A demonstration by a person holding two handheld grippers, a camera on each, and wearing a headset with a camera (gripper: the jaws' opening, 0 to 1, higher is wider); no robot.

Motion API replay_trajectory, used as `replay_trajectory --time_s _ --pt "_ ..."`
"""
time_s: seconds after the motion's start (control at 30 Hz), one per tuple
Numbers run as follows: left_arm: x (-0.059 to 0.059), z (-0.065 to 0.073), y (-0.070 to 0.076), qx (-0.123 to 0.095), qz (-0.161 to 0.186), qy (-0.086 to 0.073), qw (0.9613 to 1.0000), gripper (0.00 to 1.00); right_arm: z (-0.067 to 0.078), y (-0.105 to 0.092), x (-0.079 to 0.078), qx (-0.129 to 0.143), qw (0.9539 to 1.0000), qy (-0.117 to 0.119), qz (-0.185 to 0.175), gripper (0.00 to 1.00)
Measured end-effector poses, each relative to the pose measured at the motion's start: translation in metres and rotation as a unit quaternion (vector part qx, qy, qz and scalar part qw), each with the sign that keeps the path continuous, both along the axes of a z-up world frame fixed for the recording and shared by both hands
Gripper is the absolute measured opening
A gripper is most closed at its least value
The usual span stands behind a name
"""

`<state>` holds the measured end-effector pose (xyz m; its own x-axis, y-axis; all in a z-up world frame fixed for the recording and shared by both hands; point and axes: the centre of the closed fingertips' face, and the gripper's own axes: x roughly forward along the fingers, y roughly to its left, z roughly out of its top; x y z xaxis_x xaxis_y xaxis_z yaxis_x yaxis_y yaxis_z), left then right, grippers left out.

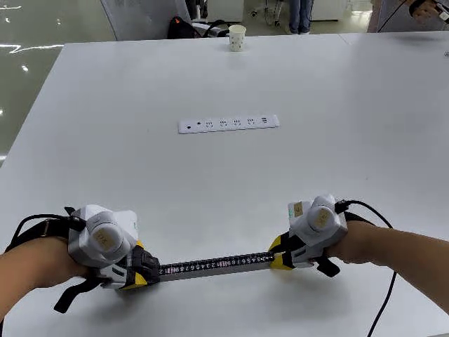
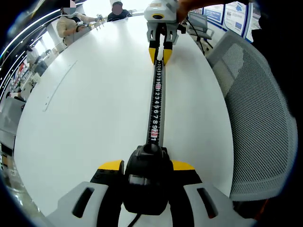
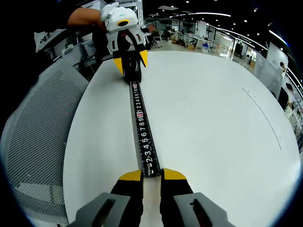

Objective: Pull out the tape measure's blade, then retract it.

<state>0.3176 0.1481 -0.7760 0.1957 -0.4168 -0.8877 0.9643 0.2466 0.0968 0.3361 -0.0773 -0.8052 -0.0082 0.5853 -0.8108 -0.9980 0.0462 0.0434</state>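
With the left tongs [image 1: 144, 267] closed on the tape measure case [image 2: 147, 182] and the right tongs [image 1: 278, 253] pinching the tip of the blade [image 1: 217, 265] stretched between them over the tabletop [image 1: 231, 182], a slack pinch could let the blade snap back uncontrolled.

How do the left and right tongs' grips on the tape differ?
The left tongs are shut on the case, spread wide around it; the right tongs pinch the blade by its end, nearly closed. Left tongs sit at the high numbers, right tongs at the low ones. Both have yellow tips; the blade runs straight between them.
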Motion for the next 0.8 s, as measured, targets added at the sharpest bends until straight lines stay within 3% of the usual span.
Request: replay_trajectory --time_s 0.8 --pt "0.0003 -0.0008 -0.0002 0.000 0.000 0.000 1.0000 0.32 -0.0009 -0.0078 0.0015 0.000 1.0000 0.001 -0.008 0.09"
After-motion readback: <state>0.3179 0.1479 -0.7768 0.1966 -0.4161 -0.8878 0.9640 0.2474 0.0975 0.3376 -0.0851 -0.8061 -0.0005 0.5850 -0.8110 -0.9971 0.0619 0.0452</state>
